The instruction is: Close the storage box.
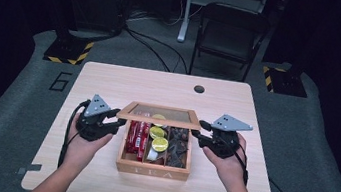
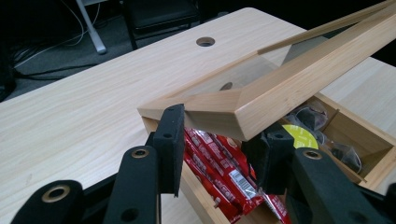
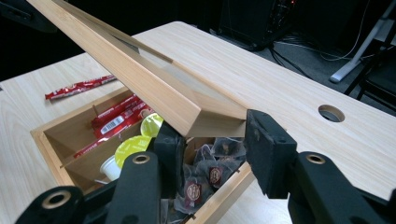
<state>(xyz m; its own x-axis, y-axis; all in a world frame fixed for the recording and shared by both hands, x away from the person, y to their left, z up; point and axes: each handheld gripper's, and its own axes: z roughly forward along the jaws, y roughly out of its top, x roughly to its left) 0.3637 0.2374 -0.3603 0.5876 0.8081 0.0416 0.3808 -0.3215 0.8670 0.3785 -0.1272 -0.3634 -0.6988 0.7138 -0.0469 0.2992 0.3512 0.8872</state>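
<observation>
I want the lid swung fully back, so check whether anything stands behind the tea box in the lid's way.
Nothing visible does. The lid is half raised, the left gripper and right gripper each at a front corner. Behind the tea box the table is bare wood up to the cable hole.

- I look down on a light wooden table [image 1: 110, 82] with a round cable hole [image 1: 199, 89] near its far edge.
- Grey carpet [image 1: 8, 118] covers the floor around it, with a dark "6" [image 1: 61, 81] marked to the table's left.
- A black folding chair [image 1: 230, 36] stands beyond the far edge, right of centre.
- Beside it I see a pale metal stand leg [image 1: 186, 12], and black cables [image 1: 150, 45] trail across the floor.
- Two dark bases with yellow-black hazard stripes [image 1: 68, 51] sit far left and far right [image 1: 284, 81].
- The surroundings beyond are dark; the light falls on the table.
</observation>
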